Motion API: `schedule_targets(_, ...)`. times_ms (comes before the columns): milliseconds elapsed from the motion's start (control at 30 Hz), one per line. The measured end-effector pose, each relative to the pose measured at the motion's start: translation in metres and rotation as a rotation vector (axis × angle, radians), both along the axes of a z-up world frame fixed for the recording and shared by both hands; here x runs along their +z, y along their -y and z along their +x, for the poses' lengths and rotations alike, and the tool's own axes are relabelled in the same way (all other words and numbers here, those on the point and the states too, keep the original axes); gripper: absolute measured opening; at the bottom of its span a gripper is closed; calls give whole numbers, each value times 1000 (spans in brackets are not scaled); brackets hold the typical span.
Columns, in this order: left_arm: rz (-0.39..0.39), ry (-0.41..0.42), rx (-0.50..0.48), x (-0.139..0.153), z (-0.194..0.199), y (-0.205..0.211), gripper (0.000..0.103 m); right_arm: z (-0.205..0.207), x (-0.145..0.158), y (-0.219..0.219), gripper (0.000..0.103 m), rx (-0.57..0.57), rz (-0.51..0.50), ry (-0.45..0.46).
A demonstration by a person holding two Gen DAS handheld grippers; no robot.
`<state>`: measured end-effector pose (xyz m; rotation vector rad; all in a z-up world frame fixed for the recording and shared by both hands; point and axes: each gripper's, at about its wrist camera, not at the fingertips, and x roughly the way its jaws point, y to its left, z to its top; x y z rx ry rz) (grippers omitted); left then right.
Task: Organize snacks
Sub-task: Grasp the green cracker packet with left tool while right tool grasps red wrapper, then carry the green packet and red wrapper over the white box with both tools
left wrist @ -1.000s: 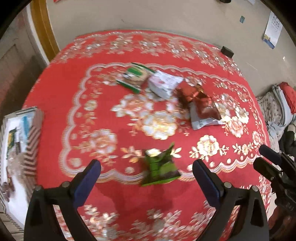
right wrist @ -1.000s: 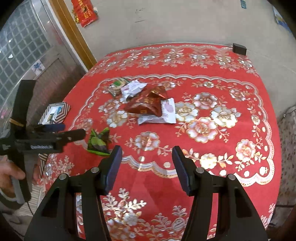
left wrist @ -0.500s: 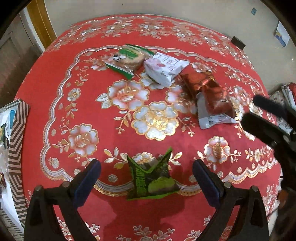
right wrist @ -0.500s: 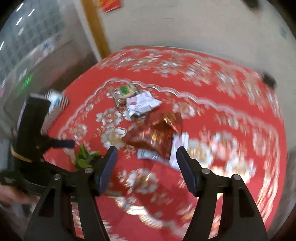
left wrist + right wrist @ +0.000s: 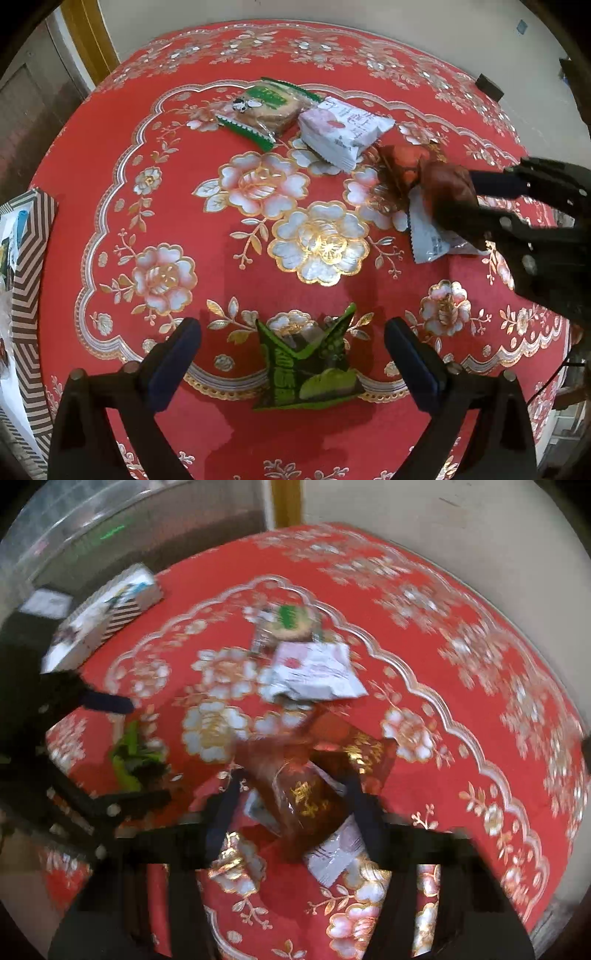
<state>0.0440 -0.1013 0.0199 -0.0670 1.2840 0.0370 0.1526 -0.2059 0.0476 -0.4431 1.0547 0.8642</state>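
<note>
While left tongs [image 5: 291, 363] straddle green packet [image 5: 308, 371], spread | right tongs [image 5: 295, 805] spread around brown packet [image 5: 306, 797]

A crumpled green snack packet [image 5: 308, 363] lies nearest, corners pointing up. Across the red floral cloth, a green-edged biscuit pack [image 5: 266, 105] lies flat beside a white-and-pink pouch [image 5: 341, 127], their ends touching. To the right, a glossy red-brown packet [image 5: 421, 173] rests on top of a white flat sachet [image 5: 430, 240].
</note>
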Motion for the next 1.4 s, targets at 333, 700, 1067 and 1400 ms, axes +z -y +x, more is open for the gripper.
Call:
schedule_targets(333,6,34,-33,2,-8,-8,46,-40,13,38,29,-237,160,-6)
schedule_targets(700,28,93,-115,29,-36,-24,37,-105,22,47,29,-399,261,-42)
schedule_targets(1067,26,149,-153,50,-45,-48,36,-127,46,15,29,-434,258,-17)
schedule_targets(1400,42,176,-112,62,-59,-92,36,-139,48,-40,29,-388,254,-19)
